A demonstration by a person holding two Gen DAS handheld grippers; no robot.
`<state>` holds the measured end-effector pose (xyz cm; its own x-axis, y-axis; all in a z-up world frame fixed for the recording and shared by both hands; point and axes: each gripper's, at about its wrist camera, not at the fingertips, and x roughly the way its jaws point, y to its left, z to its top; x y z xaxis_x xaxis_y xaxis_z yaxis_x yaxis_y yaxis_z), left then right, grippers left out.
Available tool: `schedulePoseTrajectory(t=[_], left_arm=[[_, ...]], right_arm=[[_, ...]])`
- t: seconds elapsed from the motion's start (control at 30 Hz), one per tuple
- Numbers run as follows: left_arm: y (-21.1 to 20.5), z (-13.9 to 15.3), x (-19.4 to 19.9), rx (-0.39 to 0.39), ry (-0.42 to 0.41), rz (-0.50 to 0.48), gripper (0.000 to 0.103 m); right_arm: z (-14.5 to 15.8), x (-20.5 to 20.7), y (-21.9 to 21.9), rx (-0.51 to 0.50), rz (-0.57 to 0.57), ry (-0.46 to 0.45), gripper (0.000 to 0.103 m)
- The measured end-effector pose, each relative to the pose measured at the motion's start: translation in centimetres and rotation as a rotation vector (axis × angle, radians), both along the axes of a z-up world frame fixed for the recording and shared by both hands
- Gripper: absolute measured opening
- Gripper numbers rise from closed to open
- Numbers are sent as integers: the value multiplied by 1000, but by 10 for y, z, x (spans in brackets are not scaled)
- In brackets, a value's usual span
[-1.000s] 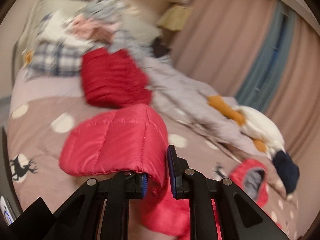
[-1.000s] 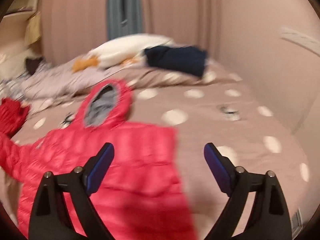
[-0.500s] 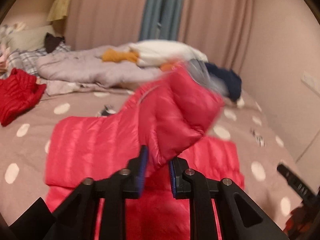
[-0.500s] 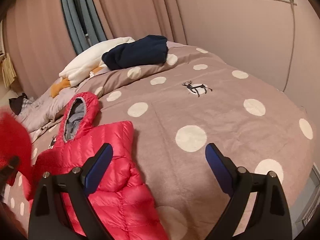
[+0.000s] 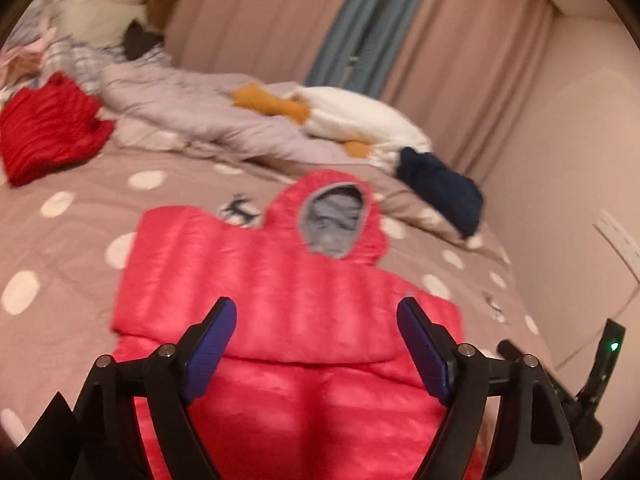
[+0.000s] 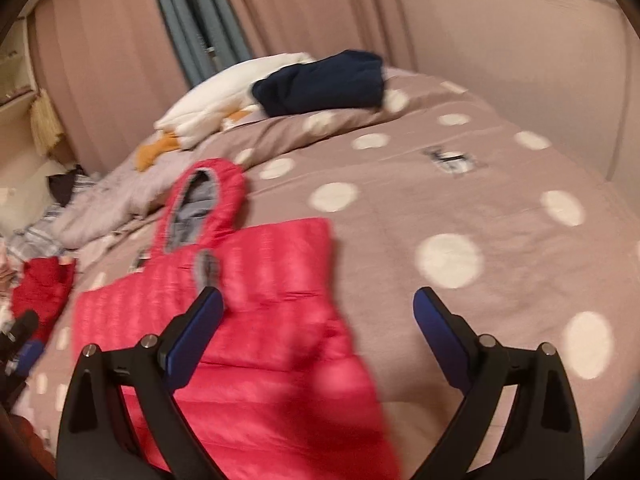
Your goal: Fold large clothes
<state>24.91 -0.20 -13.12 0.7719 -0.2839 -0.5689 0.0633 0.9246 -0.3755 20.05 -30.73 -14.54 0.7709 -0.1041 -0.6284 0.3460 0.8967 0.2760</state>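
Red hooded puffer jacket [image 5: 280, 304] spread flat on the polka-dot bed [image 5: 72, 248], both claws gaping above it.

Left claw [image 5: 316, 344] just sprung wide, nothing between its blue pads, hanging over the folded-in sleeve with the grey-lined hood [image 5: 334, 220] straight ahead. Right claw [image 6: 316, 336] likewise wide and empty, jacket under its left finger, bare bedspread under its right. Beyond the hood: navy garment [image 6: 320, 82], white plush toy [image 5: 360, 120], rumpled grey quilt [image 5: 192, 112]; far left, folded red garment [image 5: 48, 128].

Navy garment [image 6: 320, 82] beside white plush [image 5: 360, 120] on bedspread [image 6: 500, 208].
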Motion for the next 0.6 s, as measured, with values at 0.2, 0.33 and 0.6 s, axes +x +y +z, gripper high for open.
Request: schedulePoseTrajectory(t=[0.2, 0.33, 0.6], left_arm=[[35, -29, 25, 54, 87, 166, 82], [46, -38, 33, 20, 118, 188, 82], [42, -46, 29, 108, 108, 189, 82]], right_arm=[[-26, 71, 43, 22, 169, 97, 94], [-69, 106, 78, -64, 241, 249, 47], [-53, 82, 32, -131, 95, 208, 22]])
